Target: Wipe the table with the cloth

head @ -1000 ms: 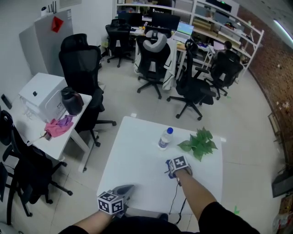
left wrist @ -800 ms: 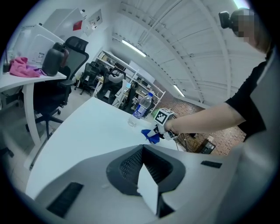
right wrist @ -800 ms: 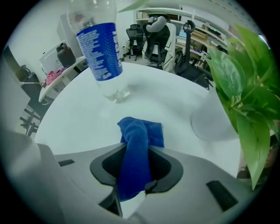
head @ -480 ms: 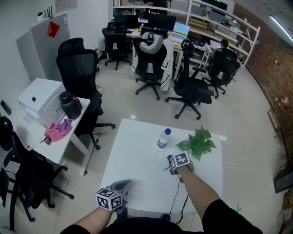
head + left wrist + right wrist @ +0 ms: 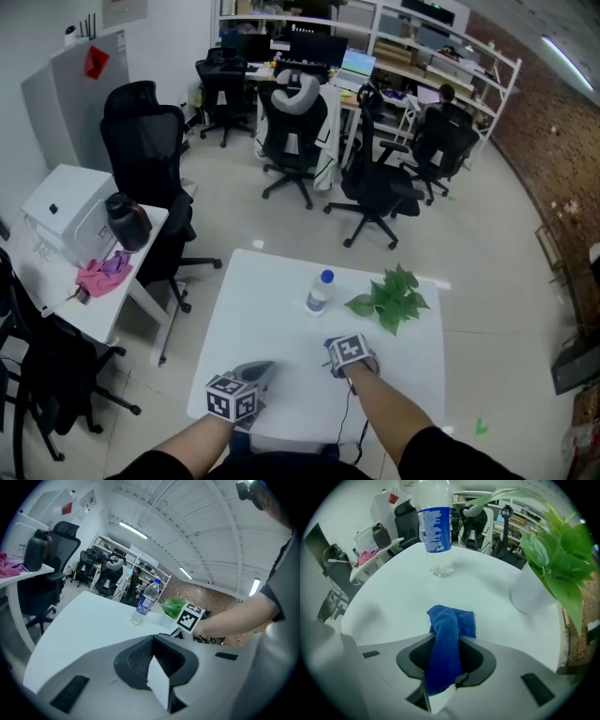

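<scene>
Cloth (image 5: 449,634) clamped in right gripper (image 5: 443,686), loose end on table (image 5: 272,309) | left gripper (image 5: 159,686) jaws together, empty | advice: press cloth flat, use long strokes, avoid bottle (image 5: 320,292) and plant (image 5: 392,298).

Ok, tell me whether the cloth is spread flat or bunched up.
Bunched: the right gripper has the blue cloth pinched into a thick fold between its jaws.

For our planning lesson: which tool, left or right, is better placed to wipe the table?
Right: the right tool grips the blue cloth over the table; the left tool holds nothing.
</scene>
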`<state>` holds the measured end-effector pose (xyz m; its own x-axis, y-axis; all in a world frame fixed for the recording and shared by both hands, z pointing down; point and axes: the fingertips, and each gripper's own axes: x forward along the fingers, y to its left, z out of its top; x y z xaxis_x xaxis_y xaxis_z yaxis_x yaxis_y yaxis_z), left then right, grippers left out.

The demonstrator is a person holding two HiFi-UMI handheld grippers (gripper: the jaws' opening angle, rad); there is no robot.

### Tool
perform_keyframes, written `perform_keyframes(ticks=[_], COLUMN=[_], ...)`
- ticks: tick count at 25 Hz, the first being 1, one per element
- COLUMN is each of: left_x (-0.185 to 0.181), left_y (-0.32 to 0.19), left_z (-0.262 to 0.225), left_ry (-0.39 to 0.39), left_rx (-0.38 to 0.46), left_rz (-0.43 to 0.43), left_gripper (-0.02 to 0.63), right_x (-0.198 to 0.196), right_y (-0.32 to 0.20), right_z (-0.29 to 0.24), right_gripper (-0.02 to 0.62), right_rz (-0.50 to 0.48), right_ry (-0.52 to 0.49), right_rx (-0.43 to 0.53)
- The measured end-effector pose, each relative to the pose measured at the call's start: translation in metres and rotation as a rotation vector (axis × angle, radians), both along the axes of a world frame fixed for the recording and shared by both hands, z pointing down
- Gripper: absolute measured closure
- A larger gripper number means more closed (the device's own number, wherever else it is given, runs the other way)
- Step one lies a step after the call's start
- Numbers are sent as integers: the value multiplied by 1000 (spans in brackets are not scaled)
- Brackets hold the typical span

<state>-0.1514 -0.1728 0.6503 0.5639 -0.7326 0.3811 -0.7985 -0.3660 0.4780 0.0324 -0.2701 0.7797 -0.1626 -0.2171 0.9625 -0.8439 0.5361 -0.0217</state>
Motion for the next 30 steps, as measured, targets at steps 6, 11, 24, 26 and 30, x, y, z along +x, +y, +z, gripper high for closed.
perform_keyframes(ticks=[6,11,24,26,30], left_x=[3,-9,-3,3,16], left_y=[-2,2,25,27,30], left_z=[-1,-8,-25,-27,-28], left_ry=[1,-1,11,13,9], left_rx=[-5,0,19,19,23], left_rz=[-1,-36,-9,-1,17], left_gripper=[606,605,606,606,606], right_x=[-1,2,12,19,25], right_y=[-46,-59,40,43,44], right_z=[-4,-7,-57,-64,-76], right_gripper=[469,469,469,469,469], right_rz=[47,29,24,33,40], right_ry=[2,15,-217,-233,-256], right_rx=[31,68,54,63,84])
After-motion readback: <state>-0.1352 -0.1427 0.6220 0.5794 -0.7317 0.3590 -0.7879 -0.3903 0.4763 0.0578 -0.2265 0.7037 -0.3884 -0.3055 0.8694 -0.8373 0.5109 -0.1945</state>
